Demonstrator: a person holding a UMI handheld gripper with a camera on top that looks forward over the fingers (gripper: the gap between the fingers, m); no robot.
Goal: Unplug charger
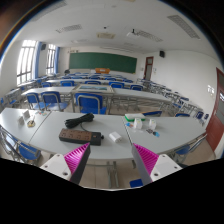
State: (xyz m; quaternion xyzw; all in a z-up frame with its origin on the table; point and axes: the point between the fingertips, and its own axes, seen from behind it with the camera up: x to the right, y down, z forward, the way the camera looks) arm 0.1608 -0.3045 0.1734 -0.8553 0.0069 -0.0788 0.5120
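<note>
The gripper (112, 160) hangs in the air with its fingers spread wide and nothing between them, the pink pads (77, 157) facing each other across the gap. It seems held high and well back from the work, a stance for looking the scene over and lining up, so I judge the reach has not yet begun

Beyond the fingers, left of the gap's middle, a dark power strip (76, 134) lies flat on the white bench (40, 128). A black cable (80, 120) loops up behind it. The charger is probably the dark lump at the strip's far end, but it is too small to tell apart from the strip. Lying flat and near the front edge, the strip is open to an approach from above. It may need pinning down or it could lift with the plug

To the right on the same bench sit a small white block (113, 136), a greenish box (133, 121) and a blue thing (154, 127), all well apart from the strip and out of the gripper's likely path

The room is a classroom: rows of pale desks with blue chairs (89, 103), a green chalkboard (101, 61) on the far wall, windows (27, 62) at the left, a door (148, 68) at the right
</note>
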